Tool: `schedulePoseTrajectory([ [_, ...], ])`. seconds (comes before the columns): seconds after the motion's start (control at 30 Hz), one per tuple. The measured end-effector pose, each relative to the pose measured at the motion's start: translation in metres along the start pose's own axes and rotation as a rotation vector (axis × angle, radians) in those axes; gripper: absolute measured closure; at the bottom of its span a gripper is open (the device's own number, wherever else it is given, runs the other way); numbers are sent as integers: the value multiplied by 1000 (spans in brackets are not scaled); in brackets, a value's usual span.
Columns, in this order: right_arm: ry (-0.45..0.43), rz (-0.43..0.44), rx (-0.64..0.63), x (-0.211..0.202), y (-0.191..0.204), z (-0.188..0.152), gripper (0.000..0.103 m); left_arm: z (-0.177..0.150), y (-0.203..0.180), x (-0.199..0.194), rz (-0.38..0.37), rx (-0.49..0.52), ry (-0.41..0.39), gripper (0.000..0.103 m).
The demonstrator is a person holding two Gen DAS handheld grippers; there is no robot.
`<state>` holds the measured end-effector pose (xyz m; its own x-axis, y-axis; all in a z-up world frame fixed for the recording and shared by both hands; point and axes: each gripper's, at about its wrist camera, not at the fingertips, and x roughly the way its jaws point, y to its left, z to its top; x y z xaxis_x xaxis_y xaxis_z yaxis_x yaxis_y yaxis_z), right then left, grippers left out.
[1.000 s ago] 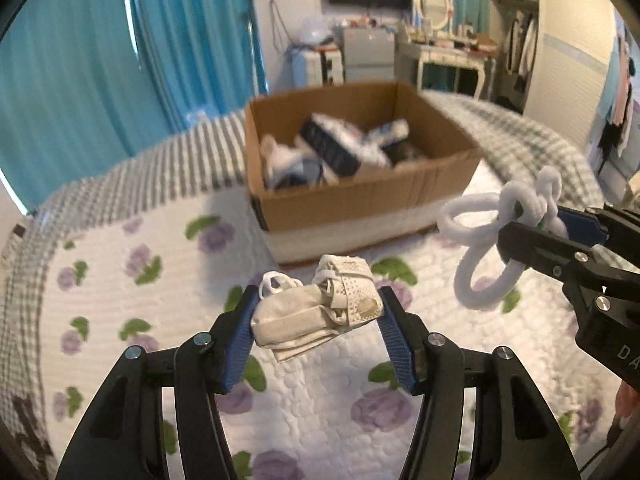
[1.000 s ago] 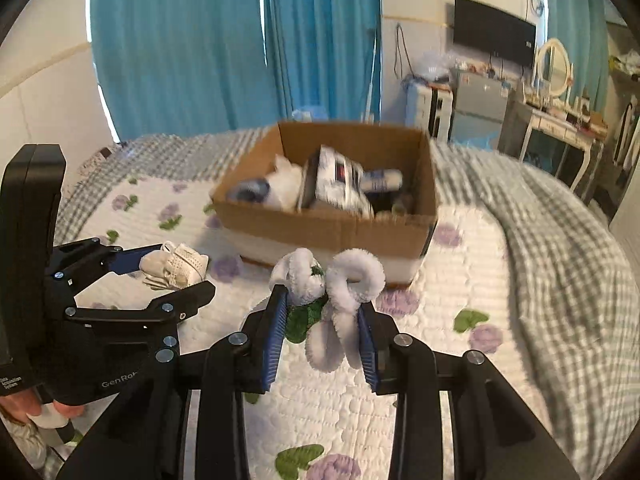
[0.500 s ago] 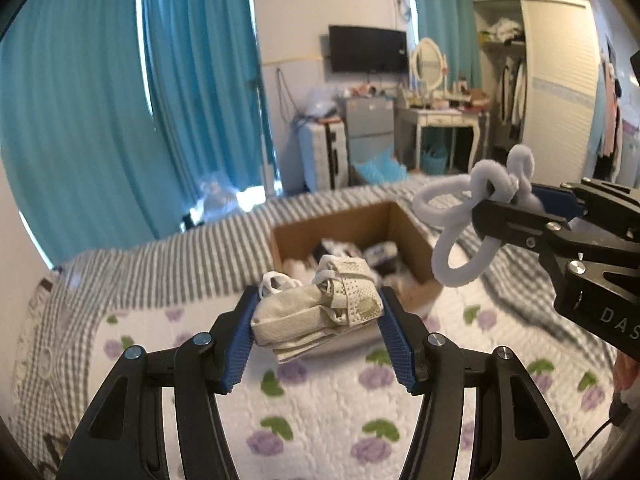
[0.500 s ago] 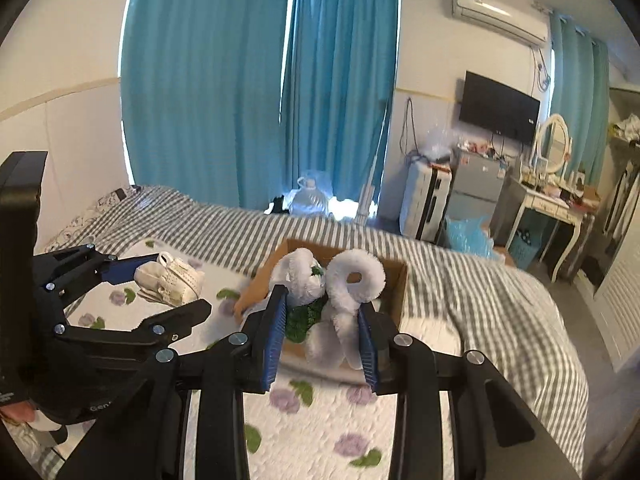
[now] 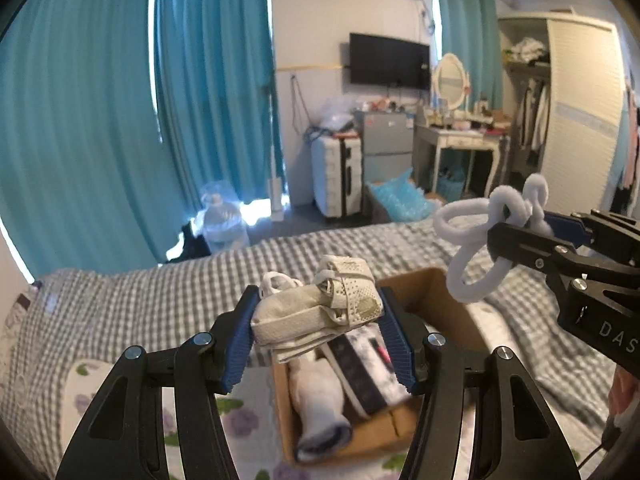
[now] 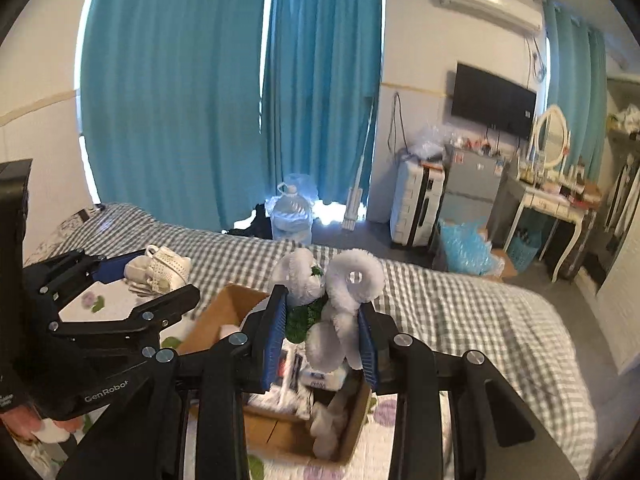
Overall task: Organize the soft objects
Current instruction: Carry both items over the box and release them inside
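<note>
Left wrist | my left tool (image 5: 318,322) clamps shoe (image 5: 316,316), right tool (image 6: 323,330) clamps plush (image 6: 340,300) | both over box (image 5: 436,300), for dropping in.

We saw teal curtains (image 5: 100,120), a grey-and-white checked blanket (image 5: 160,292) and a white quilt (image 5: 248,412) with purple flowers. The cardboard box (image 5: 432,292) was brown. The baby shoe (image 5: 320,312) was cream, the fuzzy loops (image 6: 344,304) white, the fingers (image 5: 240,344) blue-padded.
</note>
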<state>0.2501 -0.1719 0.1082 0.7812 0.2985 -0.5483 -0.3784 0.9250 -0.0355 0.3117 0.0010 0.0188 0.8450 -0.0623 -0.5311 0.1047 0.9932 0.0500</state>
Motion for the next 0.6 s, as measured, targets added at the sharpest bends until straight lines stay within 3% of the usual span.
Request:
schedulePoseTrajectory([
  [0.2, 100, 21, 43, 81, -22, -27, 70, -16, -10, 66, 10, 60, 73, 46],
  [0.43, 156, 25, 94, 122, -34, -56, 69, -34, -20, 91, -16, 94, 137, 43],
  [0.47, 165, 27, 105, 127, -36, -58, 67, -35, -23, 91, -20, 97, 147, 43],
  [0.53, 174, 18, 126, 131, -40, -61, 49, -35, -26, 91, -8, 109, 160, 39],
  [0.57, 176, 7, 135, 129, -42, -62, 33, -36, -28, 89, 16, 112, 156, 33],
  [0.6, 173, -4, 140, 126, -41, -61, 33, -35, -28, 88, 30, 113, 153, 32],
])
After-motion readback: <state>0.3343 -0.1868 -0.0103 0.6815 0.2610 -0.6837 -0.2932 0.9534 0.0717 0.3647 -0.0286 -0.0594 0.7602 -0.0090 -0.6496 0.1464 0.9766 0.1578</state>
